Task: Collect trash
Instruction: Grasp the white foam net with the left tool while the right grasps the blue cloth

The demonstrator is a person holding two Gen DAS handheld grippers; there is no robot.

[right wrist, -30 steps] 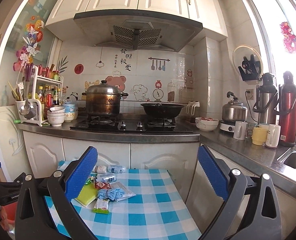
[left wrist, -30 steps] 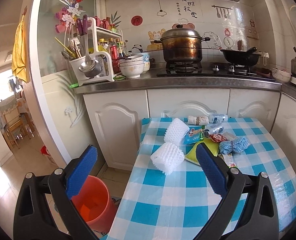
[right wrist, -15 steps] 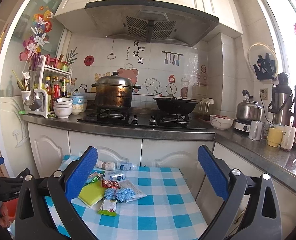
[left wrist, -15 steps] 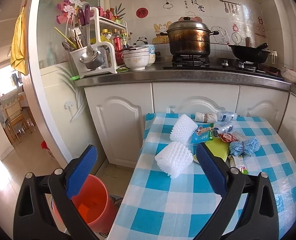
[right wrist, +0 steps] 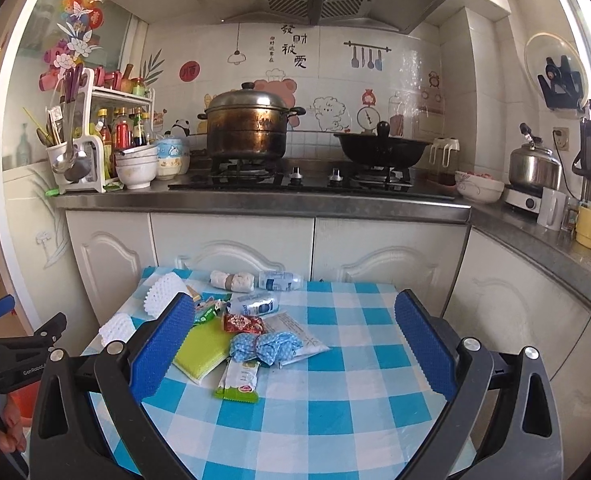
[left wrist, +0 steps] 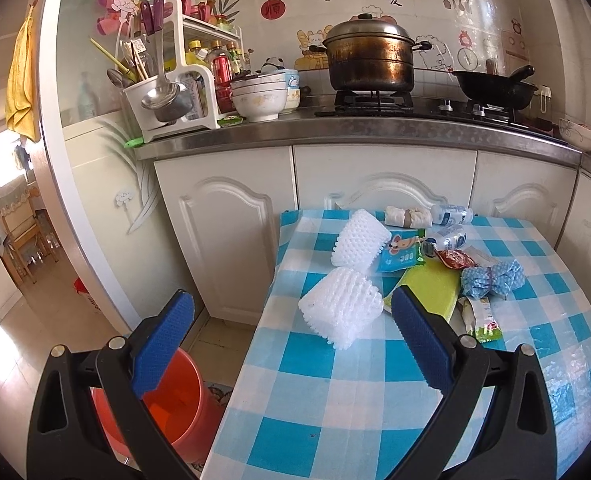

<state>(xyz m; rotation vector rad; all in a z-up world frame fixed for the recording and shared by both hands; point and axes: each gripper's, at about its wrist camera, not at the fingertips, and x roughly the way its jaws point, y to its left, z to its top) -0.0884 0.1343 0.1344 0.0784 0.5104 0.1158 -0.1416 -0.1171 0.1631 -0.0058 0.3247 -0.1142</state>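
Left wrist view: the left claw (left wrist: 287,320) gapes wide, empty, just short of a white foam net (left wrist: 341,306) on the checked desk (left wrist: 335,392). It looks light and squashy; pinch its ribbed sides. Right wrist view: the right claw (right wrist: 295,336) is wide, empty, near crinkly wrappers (right wrist: 239,374).

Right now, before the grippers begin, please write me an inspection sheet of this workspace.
Surface: small table with a blue-white checked cloth, standing against the white cabinets.
Job's things: two white foam nets, green sponge, blue mesh ball, snack wrappers, small bottles, all on the table's far half.
Bin: orange bucket on the floor left of the table.
Clutter: pot, wok and bowls on the counter.
Grippers: left gripper open, empty; right gripper open, empty.
Cables: a kettle cord at the wall socket.
Surroundings: doorway at far left.
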